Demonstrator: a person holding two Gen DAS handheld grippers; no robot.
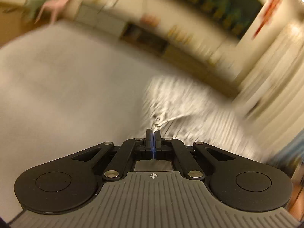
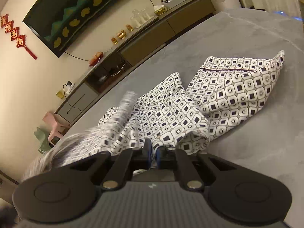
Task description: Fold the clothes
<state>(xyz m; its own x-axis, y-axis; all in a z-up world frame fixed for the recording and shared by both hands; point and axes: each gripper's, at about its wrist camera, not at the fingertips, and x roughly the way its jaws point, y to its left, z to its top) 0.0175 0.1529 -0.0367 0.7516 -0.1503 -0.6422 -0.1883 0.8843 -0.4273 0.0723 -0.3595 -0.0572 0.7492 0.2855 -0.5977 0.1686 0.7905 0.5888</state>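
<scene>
The left gripper (image 1: 153,133) pinches an edge of the shirt (image 2: 218,98). The right gripper (image 2: 153,148) pinches another edge at 6 o'clock. The shirt lies crumpled on the gray bed (image 2: 256,38), probably held at two spots to spread it flat.

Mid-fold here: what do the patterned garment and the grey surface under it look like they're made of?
Garment: looks like thin woven cloth, cotton or similar, matte, with a printed pattern of dark squares on white; it drapes in soft creases. The right tool is shut on its edge, the left tool likewise. Grey surface: seemingly a soft, matte, slightly fuzzy fabric cover with faint mottling; exact fibre unclear.
</scene>
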